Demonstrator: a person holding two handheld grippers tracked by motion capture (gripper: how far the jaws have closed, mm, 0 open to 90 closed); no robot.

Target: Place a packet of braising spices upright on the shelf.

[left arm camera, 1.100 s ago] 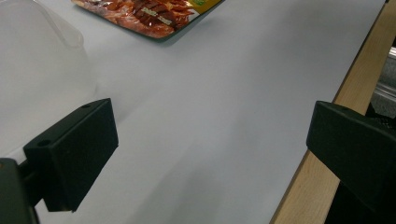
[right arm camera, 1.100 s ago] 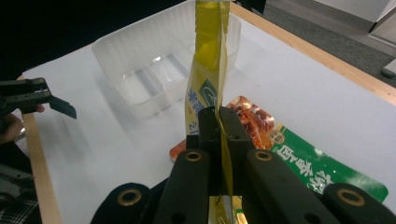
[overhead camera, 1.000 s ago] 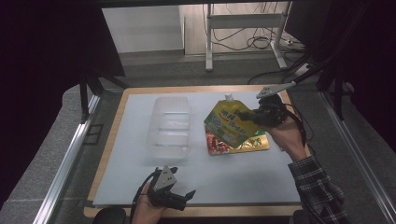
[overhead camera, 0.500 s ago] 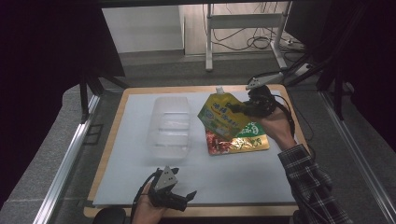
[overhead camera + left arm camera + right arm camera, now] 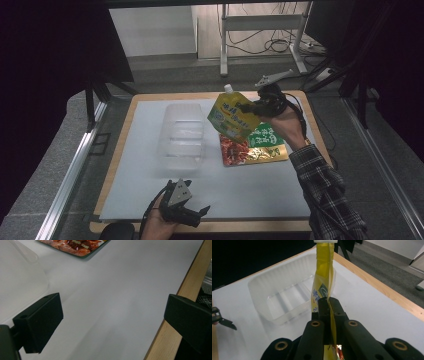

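Note:
My right gripper (image 5: 248,107) is shut on the edge of a yellow spouted pouch (image 5: 231,117), which hangs in the air with its white cap up, just right of a clear plastic tray (image 5: 167,120). In the right gripper view the pouch (image 5: 323,277) stands edge-on out of the shut gripper (image 5: 329,307), and the tray (image 5: 284,295) lies behind it with nothing inside. My left gripper (image 5: 200,216) rests open near the table's front edge, holding nothing. In its own view the left gripper (image 5: 112,317) has wide-apart jaws over bare white mat.
A flat packet printed red, green and gold (image 5: 255,145) lies on the white mat (image 5: 260,190) under the right hand; its red end (image 5: 75,243) shows in the left gripper view. A wooden border (image 5: 150,97) frames the mat. Metal rails run along both sides.
The right gripper has carried the yellow pouch left and away from the person, toward the clear tray, rising slightly. The left gripper has stayed where it was.

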